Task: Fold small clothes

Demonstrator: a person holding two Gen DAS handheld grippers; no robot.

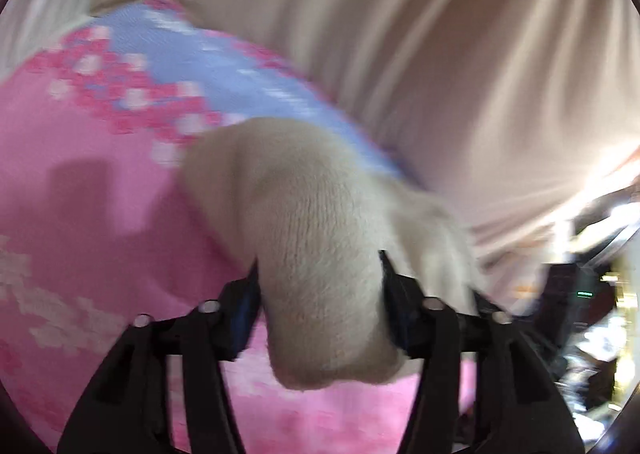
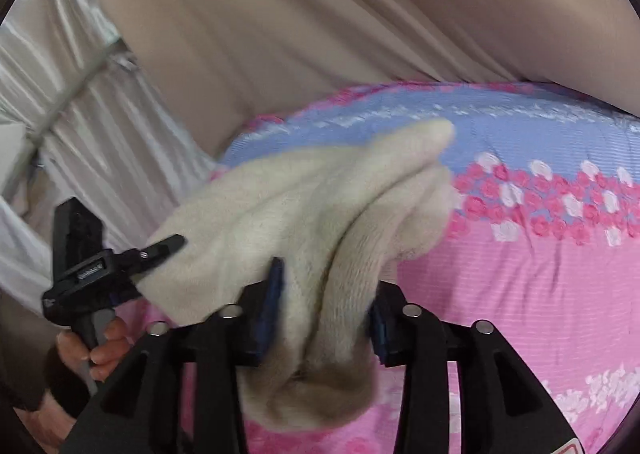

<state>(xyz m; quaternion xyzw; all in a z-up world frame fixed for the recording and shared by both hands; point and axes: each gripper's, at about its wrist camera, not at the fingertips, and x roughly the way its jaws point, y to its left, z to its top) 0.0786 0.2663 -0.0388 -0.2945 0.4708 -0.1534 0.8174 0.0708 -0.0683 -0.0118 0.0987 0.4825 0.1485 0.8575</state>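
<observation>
You are holding the cream garment (image 2: pixel 304 190) up, both tools clamping it: left tool (image 1: pixel 320 286), right tool (image 2: pixel 326 294). Next, lay it flat on the bed (image 2: pixel 520 294).

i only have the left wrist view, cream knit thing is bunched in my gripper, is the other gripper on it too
Observer: Yes. The right gripper is shut on another bunch of the same cream garment.
Operator: can you see my left gripper from over there
Observer: Yes, the left gripper shows at the left of the right wrist view, clamped on the garment's edge.
Operator: whats behind it on that side
Observer: A white pleated curtain hangs beside the beige one, past the pink and blue floral sheet.
</observation>
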